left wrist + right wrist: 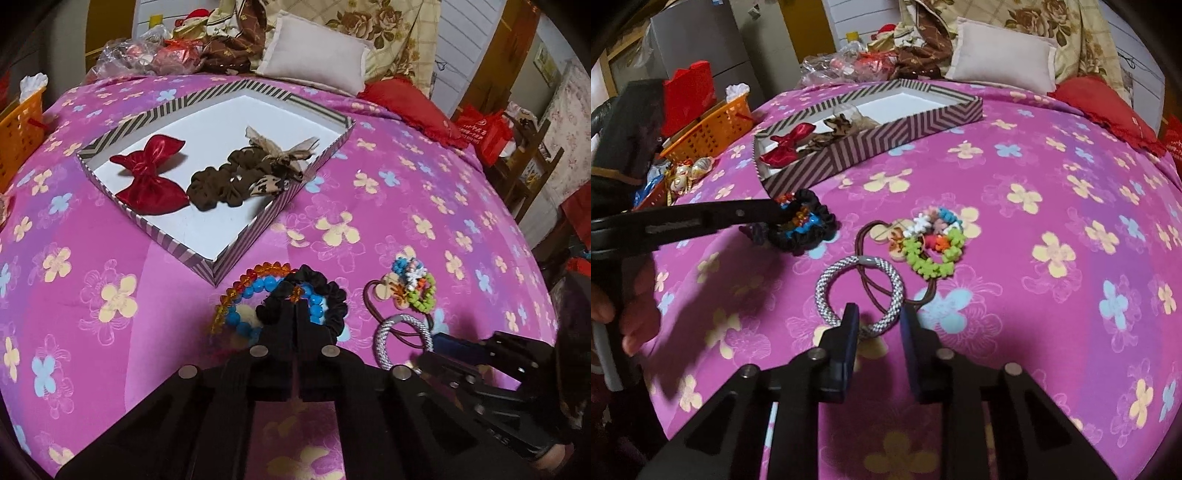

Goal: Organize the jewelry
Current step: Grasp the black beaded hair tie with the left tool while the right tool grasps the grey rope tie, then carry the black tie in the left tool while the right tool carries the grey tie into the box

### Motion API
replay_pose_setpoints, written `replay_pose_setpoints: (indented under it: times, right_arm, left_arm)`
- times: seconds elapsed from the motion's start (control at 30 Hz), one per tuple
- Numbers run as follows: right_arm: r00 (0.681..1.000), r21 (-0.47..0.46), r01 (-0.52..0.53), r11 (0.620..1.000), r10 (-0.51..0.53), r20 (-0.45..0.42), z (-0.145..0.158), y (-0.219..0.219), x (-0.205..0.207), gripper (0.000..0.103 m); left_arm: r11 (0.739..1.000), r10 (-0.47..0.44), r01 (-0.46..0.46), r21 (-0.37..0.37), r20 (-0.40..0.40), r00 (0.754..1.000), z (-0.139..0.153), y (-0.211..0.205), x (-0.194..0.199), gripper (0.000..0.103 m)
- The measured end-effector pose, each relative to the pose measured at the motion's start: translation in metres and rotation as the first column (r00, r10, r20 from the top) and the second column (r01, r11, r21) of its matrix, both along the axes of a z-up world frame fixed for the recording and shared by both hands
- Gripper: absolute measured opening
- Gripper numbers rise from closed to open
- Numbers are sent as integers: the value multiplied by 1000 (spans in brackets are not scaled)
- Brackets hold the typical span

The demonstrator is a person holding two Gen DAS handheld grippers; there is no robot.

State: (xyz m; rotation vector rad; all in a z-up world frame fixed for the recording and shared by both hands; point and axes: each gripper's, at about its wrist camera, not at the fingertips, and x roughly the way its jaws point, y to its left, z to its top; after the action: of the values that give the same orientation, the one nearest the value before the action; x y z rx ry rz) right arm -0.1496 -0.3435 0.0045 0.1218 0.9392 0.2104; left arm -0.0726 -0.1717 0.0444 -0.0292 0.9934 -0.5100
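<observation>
Two claws: left claw [297, 308] clamped on black scrunchie [332, 295]; right claw [879, 317] part-open astride silver bracelet [860, 291].

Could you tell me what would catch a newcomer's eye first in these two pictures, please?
First the bright pink flowered bedspread filling both views, with a striped box on it holding a red bow and brown scrunchies. Nearer, the left gripper is shut on a black scrunchie tangled with blue and orange beads, while the right gripper straddles a silver hair ring.
</observation>
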Motion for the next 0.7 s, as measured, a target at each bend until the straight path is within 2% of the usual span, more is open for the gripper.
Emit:
replay_pose_setpoints:
  times: [0.1,0.13,0.17,0.2,0.7]
  right_arm:
    - [1000,-15,-1,1000,1,5,-1,2,3,23]
    - [1000,-28,0,1000,0,7,-1,3,3,19]
    - [1000,-47,2,999,-1,9,-1,4,2,9]
    - [1000,-59,-4,998,4,8,-1,6,1,7]
    - [989,25,-4,1000,0,149,59,-1,-19,7]
  left_arm:
    - [1000,-11,11,-17,8,1000,7,1,-3,0]
    - [1000,-13,13,-26,10,1000,9,2,-3,0]
    - [999,-12,13,-33,13,1000,12,3,-4,0]
    - [999,-11,12,-40,16,1000,15,4,-4,0]
    - [995,5,3,-102,84,996,67,35,-23,0]
